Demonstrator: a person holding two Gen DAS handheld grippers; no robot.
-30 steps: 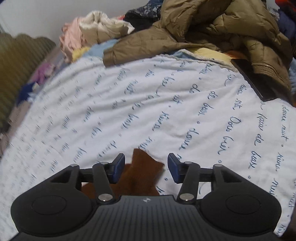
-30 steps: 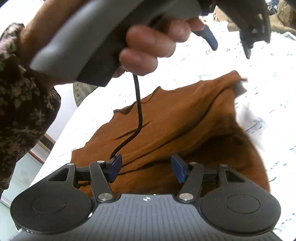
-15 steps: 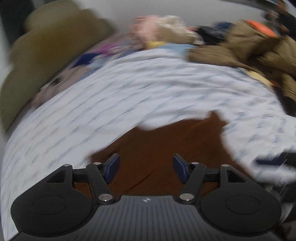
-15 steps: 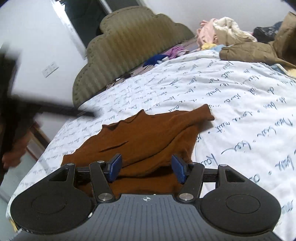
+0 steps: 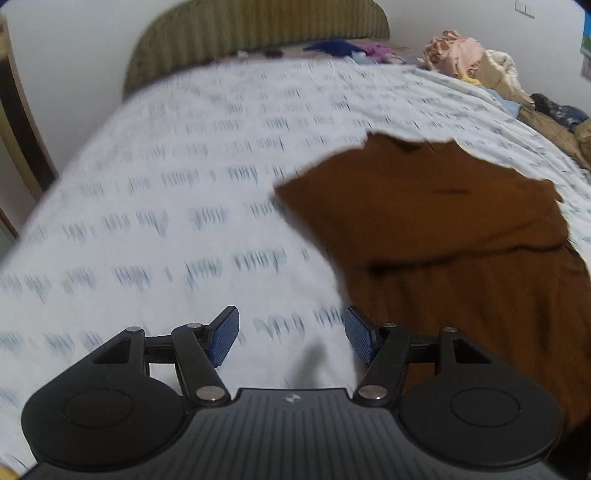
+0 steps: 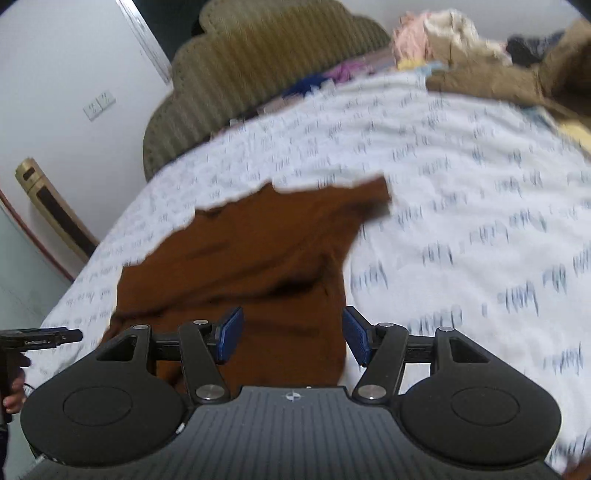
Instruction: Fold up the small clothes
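Both views swung toward the headboard (image 5: 258,33); your left gripper (image 5: 291,334) and right gripper (image 6: 291,334) hover spread, empty, flanking the shirt (image 6: 258,251) for its edges.

Nothing here can be read as words. The white bedsheet (image 5: 155,229) carries rows of dark blue handwriting-style script, but motion blur smears it into upright strokes in both wrist views — no single word comes clear. Each gripper body bears a small pale emblem at the middle of its ribbed front edge — left gripper (image 5: 291,334), right gripper (image 6: 293,334) — a mark without letters.
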